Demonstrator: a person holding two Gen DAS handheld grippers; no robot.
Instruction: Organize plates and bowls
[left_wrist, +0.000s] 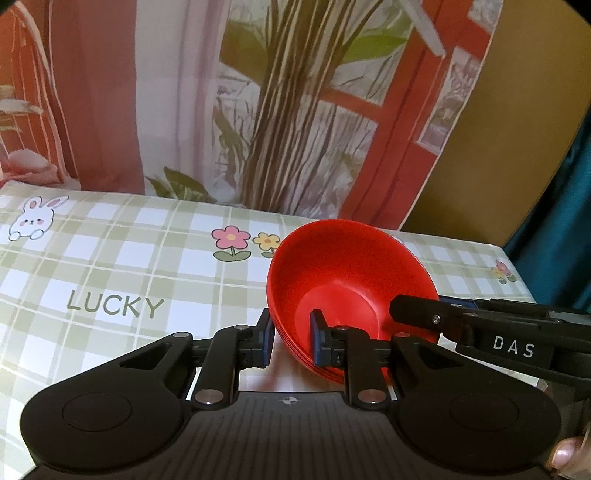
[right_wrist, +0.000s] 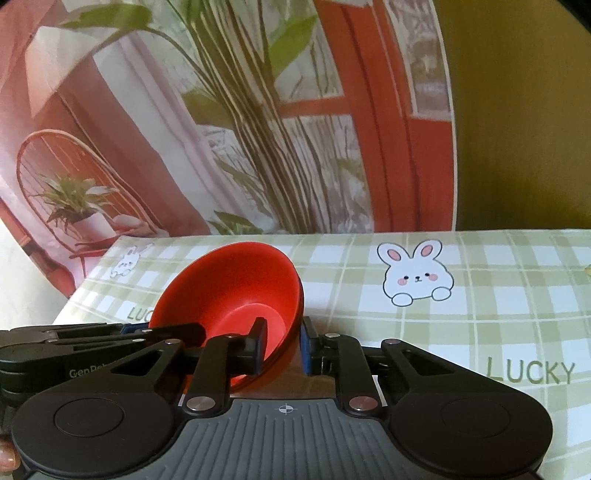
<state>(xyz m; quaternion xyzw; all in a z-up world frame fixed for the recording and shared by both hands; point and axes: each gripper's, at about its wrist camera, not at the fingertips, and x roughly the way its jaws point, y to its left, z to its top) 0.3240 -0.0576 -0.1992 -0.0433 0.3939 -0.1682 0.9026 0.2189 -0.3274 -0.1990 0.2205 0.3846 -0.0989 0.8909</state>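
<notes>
A printed backdrop (left_wrist: 258, 110) of curtains, a palm and red window frames hangs behind everything. In front of it runs the tabletop (left_wrist: 110, 266), covered in a green check cloth with rabbits, flowers and the word LUCKY.

The only dishes in sight are the red bowls (left_wrist: 351, 280), tilted above the cloth near its far edge. Ridges along the lower wall suggest several nested together, though I cannot count them. Both tools have hold of this stack on opposite sides of the rim. The left gripper (left_wrist: 291, 336) has one blue pad inside the bowl and one outside, pinching the wall. The right gripper (right_wrist: 282, 343) does the same from the other side, its jaws drawn in on the rim.

As for progress, I would say the bowls are already gathered into one stack and are being carried or set down together; where they are meant to end up I cannot judge. No plates show at all, so that part may be left to do or may lie out of view.

The stack's base is hidden behind the gripper fingers, so whether it touches the cloth is unclear. A fingertip (left_wrist: 563, 452) peeks in at the lower corner; the rest of the hand is cut off.
</notes>
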